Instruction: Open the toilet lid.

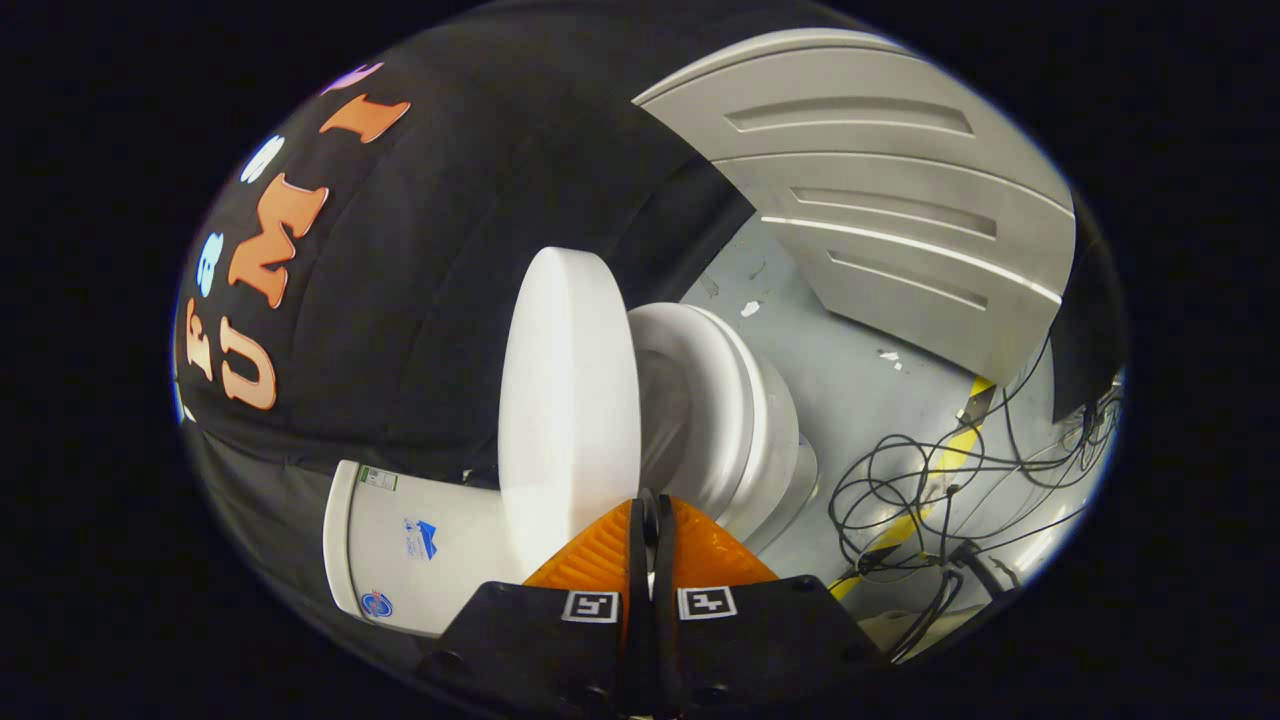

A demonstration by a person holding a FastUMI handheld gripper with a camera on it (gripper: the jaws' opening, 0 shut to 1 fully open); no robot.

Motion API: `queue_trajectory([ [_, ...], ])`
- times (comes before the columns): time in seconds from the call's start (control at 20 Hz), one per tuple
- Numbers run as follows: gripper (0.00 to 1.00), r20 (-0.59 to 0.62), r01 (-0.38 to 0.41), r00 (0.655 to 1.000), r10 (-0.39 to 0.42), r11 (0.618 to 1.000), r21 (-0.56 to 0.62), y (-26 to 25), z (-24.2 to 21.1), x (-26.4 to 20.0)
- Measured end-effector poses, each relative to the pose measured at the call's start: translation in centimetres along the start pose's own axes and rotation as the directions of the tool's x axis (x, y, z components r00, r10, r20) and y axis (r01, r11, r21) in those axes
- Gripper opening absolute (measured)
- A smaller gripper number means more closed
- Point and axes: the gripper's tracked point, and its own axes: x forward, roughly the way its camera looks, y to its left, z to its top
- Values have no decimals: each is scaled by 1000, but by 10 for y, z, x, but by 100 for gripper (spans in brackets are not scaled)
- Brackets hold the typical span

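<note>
Jaws pressed together, the gripper (650,505) holding nothing, its fingers (600,550) meeting at the tip with no gap to speak of. Just ahead of that tip stands the toilet lid (568,400), raised well up off the seat, its lower edge right by the fingertips; contact I cannot tell. Beside the lid, on the far side from the cistern, the seat (725,400) and bowl (785,455) open out. The cistern (420,545) sits behind the lid, against the booth wall (450,220). Beyond the bowl, grey floor (840,370) with a tangle of black cables (930,490) over a yellow stripe (935,470). Further off, a pale panelled door (880,200).
</note>
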Motion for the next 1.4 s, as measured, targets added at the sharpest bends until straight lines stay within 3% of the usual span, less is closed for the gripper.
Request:
queue_trajectory([
  [0.75, 8, 158, 90, 986, -52, 965, -247, 112, -9, -55],
  [0.95, 8, 227, 161, 970, -83, 922, -352, 130, -16, -66],
  [1.15, 8, 237, 128, 970, -45, 928, -350, 158, -27, -71],
  [1.4, 8, 233, 94, 973, 8, 900, -425, 194, -45, -81],
])
